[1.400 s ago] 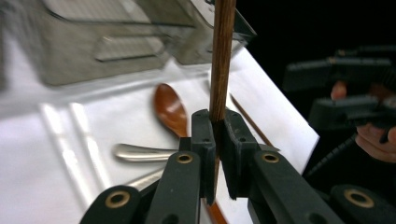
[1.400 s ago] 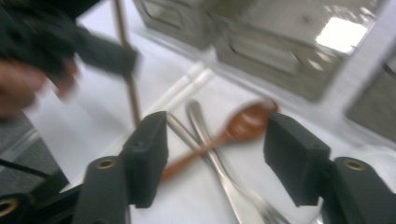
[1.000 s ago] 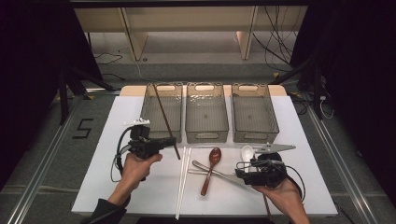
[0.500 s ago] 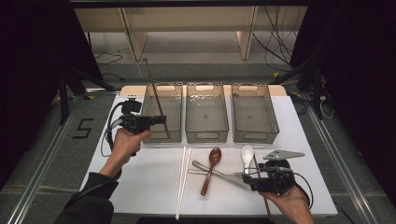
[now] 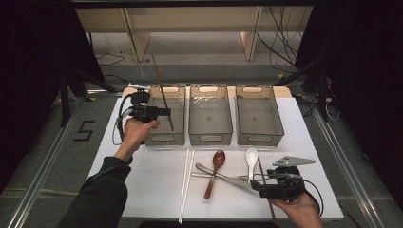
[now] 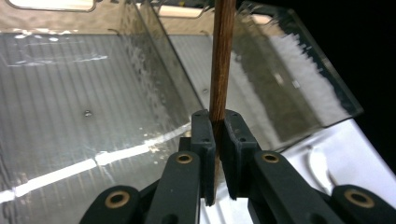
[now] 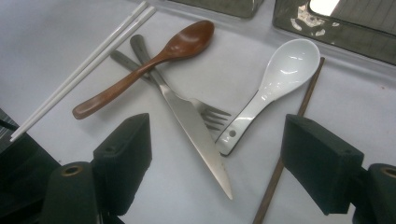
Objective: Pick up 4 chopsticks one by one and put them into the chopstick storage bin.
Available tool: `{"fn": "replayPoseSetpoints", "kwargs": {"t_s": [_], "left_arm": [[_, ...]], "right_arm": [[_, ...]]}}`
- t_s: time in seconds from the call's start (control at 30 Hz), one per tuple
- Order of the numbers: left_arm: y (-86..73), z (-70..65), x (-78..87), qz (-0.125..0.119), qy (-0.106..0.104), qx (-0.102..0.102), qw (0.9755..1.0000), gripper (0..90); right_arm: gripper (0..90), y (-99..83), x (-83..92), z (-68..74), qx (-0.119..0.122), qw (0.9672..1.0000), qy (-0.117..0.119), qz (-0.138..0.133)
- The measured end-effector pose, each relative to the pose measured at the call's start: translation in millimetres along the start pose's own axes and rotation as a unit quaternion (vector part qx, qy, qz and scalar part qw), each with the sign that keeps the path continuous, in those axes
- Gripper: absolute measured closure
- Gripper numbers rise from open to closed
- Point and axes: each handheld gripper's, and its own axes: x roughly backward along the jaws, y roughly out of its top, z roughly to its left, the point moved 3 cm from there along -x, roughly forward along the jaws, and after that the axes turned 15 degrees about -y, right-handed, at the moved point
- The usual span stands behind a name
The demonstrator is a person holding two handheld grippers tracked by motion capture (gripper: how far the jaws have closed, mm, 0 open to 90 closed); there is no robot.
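Observation:
My left gripper (image 5: 164,112) is shut on a brown chopstick (image 5: 163,95), which stands tilted over the left clear bin (image 5: 164,138). The left gripper view has the jaws (image 6: 217,116) pinching the stick (image 6: 221,56) above the bin's floor (image 6: 70,102). My right gripper (image 5: 257,185) hovers low at the front right, open, its jaws having just widened with nothing between them. Below it (image 7: 219,142) lie a knife (image 7: 191,126), a fork (image 7: 212,114), a white spoon (image 7: 278,79) and a second brown chopstick (image 7: 299,116).
A brown wooden spoon (image 5: 215,171) and a pair of white chopsticks (image 5: 185,183) lie on the white table (image 5: 142,180). A middle bin (image 5: 210,137) and a right bin (image 5: 260,137) stand beside the left one. Dark floor surrounds the table.
My left hand carried the brown chopstick from the table's front left up and back to the left bin. The right gripper drew slightly toward the front edge.

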Motion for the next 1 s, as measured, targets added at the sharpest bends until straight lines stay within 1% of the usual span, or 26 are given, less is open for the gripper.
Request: {"fn": "replayPoseSetpoints", "kwargs": {"t_s": [0.07, 0.2, 0.33, 0.47, 0.53, 0.6, 0.7, 0.93, 1.0], "left_arm": [[1.2, 3.3, -4.8, -0.001, 0.005, 0.008, 1.0000, 83.8], [2.8, 9.1, -13.2, 0.001, 0.006, 0.022, 0.9997, 83.7], [1.0, 13.7, -22.4, 0.011, 0.013, 0.031, 0.9994, 83.7], [-0.9, 18.2, -29.2, 0.012, 0.017, 0.044, 0.9988, 83.6], [-1.9, 21.1, -31.5, 0.018, 0.024, 0.048, 0.9984, 83.6], [-2.9, 23.5, -32.6, 0.017, 0.024, 0.054, 0.9981, 83.6], [-5.6, 25.3, -35.1, 0.024, 0.025, 0.057, 0.9978, 83.5], [-9.8, 32.2, -39.3, 0.031, 0.032, 0.069, 0.9966, 82.8], [-10.8, 32.9, -40.2, 0.031, 0.033, 0.070, 0.9966, 82.4]], "right_arm": [[25.3, -1.2, 0.7, -0.4, -0.002, 1.0000, 0.000, 0.001], [25.4, -3.7, -0.3, -0.9, -0.001, 1.0000, 0.001, 0.003], [25.4, -4.9, -1.0, -0.7, -0.001, 1.0000, 0.002, 0.005], [25.4, -5.2, -0.9, 0.6, 0.001, 1.0000, 0.004, 0.003], [25.4, -5.3, -1.3, 1.6, 0.002, 1.0000, 0.005, 0.003], [25.5, -5.7, -1.7, 2.2, 0.003, 1.0000, 0.004, 0.005], [25.6, -6.1, -2.3, 1.6, 0.004, 1.0000, 0.005, 0.006], [25.6, -6.1, -2.9, 2.9, 0.004, 0.9999, 0.006, 0.007], [25.7, -6.2, -3.9, 2.9, 0.005, 0.9999, 0.007, 0.007]]}}
